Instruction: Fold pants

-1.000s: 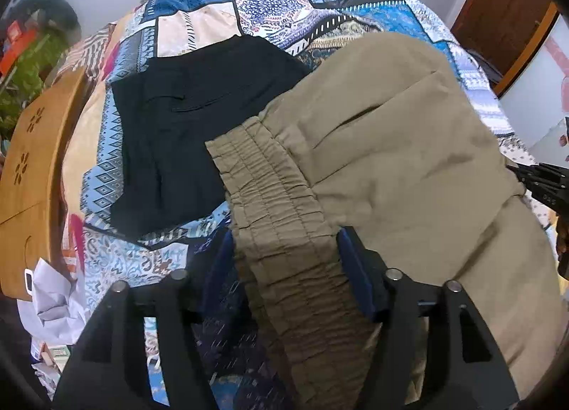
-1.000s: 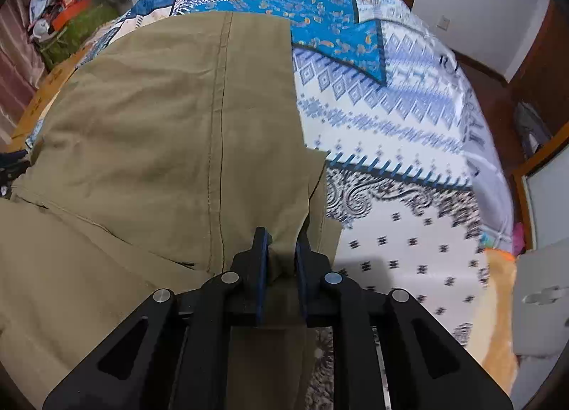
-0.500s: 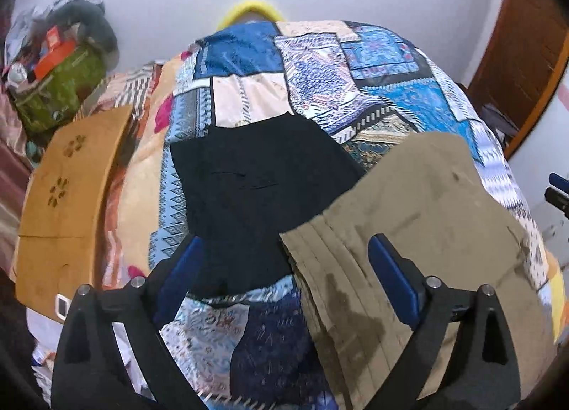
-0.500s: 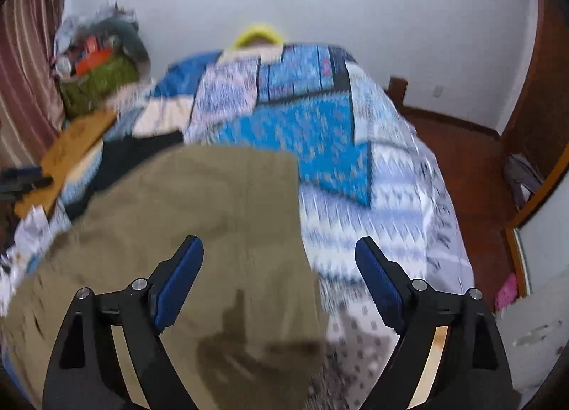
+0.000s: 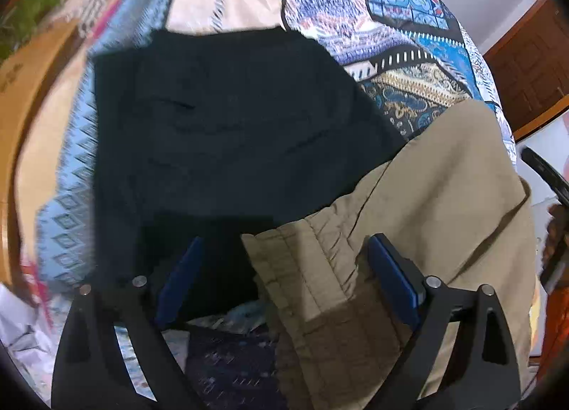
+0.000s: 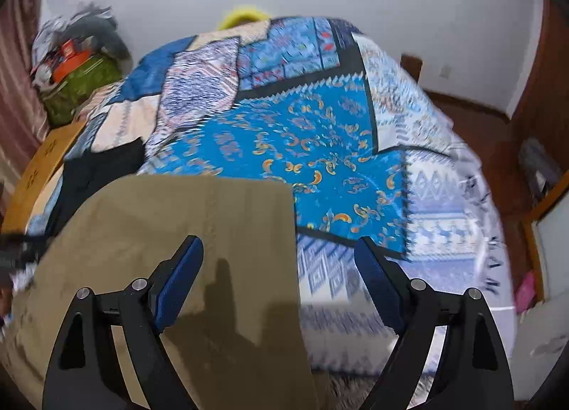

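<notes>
Olive-khaki pants (image 5: 437, 203) lie folded on the patterned bedspread, with the gathered waistband (image 5: 306, 267) nearest my left gripper. My left gripper (image 5: 284, 274) is open and empty, its jaws standing either side of the waistband corner, above it. In the right wrist view the pants (image 6: 170, 228) lie flat at the lower left. My right gripper (image 6: 281, 274) is open and empty above the pants' right edge.
A black garment (image 5: 220, 139) lies on the bed left of the khaki pants. A wooden board (image 5: 21, 96) borders the bed's left side. The blue patchwork bedspread (image 6: 320, 146) stretches to the wall. Clutter and a green bag (image 6: 78, 82) sit at the far left.
Both grippers let go of the pants and opened wide. They lifted back, then the left one dropped closer to the waistband. The pants now lie flat on the bed.
</notes>
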